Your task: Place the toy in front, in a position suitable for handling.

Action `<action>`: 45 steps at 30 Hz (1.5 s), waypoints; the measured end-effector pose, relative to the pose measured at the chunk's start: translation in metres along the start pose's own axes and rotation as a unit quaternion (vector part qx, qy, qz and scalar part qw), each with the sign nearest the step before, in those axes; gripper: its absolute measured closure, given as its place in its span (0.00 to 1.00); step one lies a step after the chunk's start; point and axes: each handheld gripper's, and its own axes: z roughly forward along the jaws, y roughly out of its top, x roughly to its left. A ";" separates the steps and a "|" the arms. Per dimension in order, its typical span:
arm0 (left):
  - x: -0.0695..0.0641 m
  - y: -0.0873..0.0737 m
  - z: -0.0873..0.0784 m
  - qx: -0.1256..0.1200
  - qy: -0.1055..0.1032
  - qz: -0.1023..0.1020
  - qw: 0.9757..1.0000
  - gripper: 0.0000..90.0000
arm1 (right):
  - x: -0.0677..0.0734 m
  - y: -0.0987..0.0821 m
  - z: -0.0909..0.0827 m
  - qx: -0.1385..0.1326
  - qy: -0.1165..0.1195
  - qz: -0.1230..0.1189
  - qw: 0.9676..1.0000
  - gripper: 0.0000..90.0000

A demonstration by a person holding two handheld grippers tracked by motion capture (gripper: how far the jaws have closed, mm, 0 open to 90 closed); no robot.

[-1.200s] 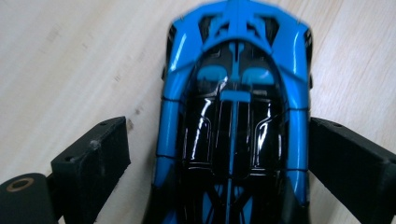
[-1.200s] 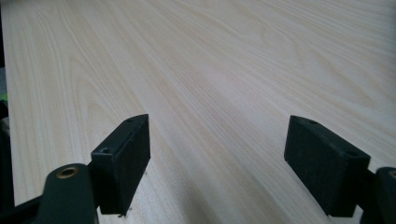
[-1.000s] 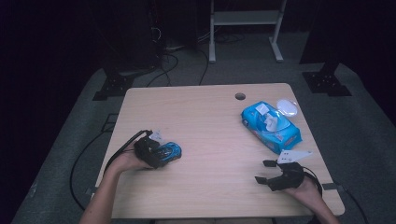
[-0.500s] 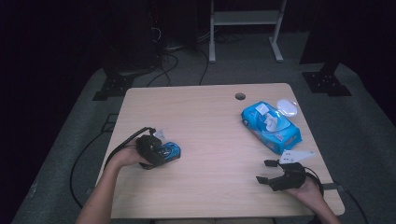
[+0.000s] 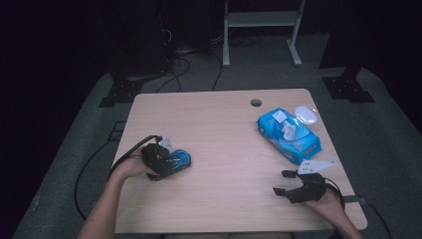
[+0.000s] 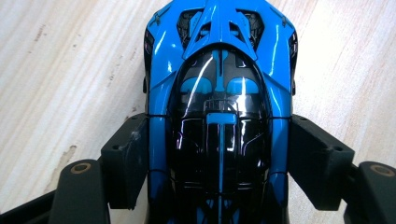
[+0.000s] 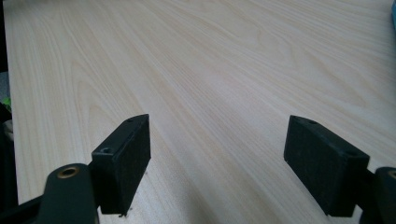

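Observation:
A blue and black toy car (image 5: 181, 160) lies on the wooden table (image 5: 224, 129) at the front left. My left gripper (image 5: 171, 162) is shut on it. In the left gripper view the two black pads (image 6: 128, 163) press on the car's (image 6: 219, 70) sides, with its nose pointing away. These jaws have just been closing, with the car between them. My right gripper (image 5: 282, 182) rests near the front right edge, open. In the right gripper view (image 7: 217, 154) only bare wood lies between its pads.
A blue pack of wet wipes (image 5: 291, 137) lies at the right rear, with a clear round lid (image 5: 306, 114) beside it. A cable hole (image 5: 256, 103) sits near the table's far edge. Dark stands and cables surround the table on the floor.
The left gripper's jaws have drawn in onto the car's sides. The car, the wipes pack and the right hand keep their places.

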 end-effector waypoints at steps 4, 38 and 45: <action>0.000 0.000 0.000 0.000 -0.001 0.003 1.000 0.31 | 0.000 0.000 0.000 -0.001 0.000 0.001 1.000 0.25; -0.052 0.094 0.006 -0.115 -0.084 0.087 0.986 0.31 | -0.001 0.001 -0.007 -0.014 -0.006 0.004 1.000 0.25; -0.075 0.123 0.035 -0.108 -0.127 0.109 0.980 0.31 | -0.002 0.002 -0.009 -0.018 -0.010 0.001 1.000 0.25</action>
